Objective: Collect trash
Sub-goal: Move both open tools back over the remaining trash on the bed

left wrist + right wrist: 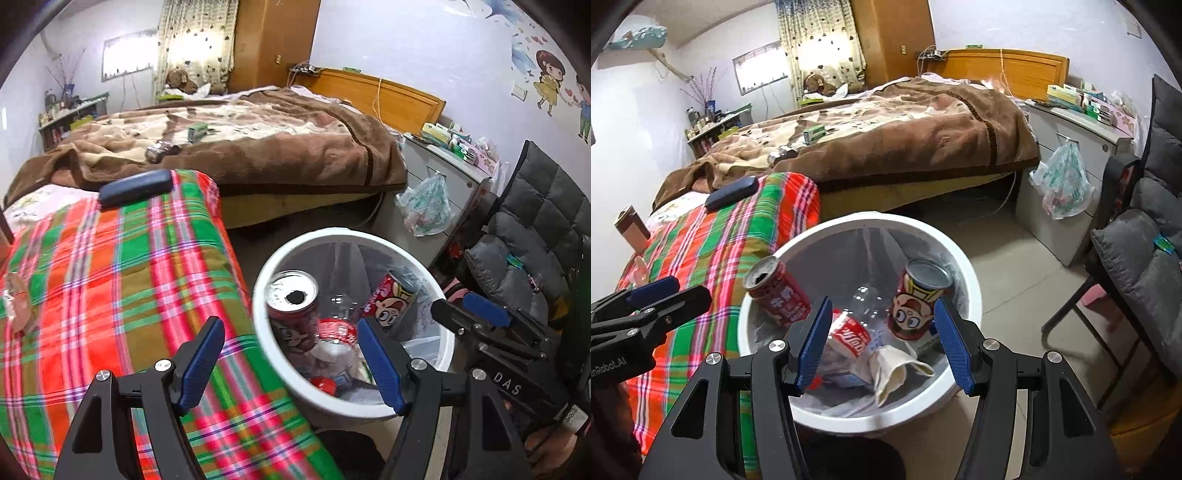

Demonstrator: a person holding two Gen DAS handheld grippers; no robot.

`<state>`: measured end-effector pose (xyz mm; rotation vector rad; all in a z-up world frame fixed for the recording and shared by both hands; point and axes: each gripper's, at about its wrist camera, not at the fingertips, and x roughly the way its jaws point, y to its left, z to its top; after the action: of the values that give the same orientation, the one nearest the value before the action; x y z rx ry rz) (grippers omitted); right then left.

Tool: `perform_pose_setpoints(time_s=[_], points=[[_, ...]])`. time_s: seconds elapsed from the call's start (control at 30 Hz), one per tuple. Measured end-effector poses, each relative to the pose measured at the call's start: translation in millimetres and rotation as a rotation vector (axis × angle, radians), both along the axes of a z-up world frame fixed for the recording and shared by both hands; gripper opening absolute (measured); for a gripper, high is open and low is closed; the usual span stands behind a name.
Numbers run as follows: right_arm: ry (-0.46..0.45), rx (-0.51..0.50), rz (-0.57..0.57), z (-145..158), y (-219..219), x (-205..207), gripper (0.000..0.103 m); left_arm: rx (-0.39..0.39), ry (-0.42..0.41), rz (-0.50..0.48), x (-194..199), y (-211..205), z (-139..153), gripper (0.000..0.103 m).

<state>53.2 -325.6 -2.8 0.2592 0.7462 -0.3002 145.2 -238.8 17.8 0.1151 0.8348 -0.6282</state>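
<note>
Both claws – left gripper (291, 360), right gripper (881, 341) – hang wide and empty above the bin (964, 258); next, pick leftover litter from the bed (295, 155).

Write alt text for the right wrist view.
The right gripper hangs open and empty above a white trash bin holding two red cans, a clear plastic bottle and crumpled paper. A plaid blanket lies to its left, a brown-covered bed behind.
</note>
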Motion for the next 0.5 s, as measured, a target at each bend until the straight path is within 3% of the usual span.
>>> perform_pose_setpoints(time_s=[0.5], points=[[-0.04, -0.003, 0.113, 7, 51, 14, 0.059, -0.016, -0.069, 0.137, -9, 88, 18, 0.074]])
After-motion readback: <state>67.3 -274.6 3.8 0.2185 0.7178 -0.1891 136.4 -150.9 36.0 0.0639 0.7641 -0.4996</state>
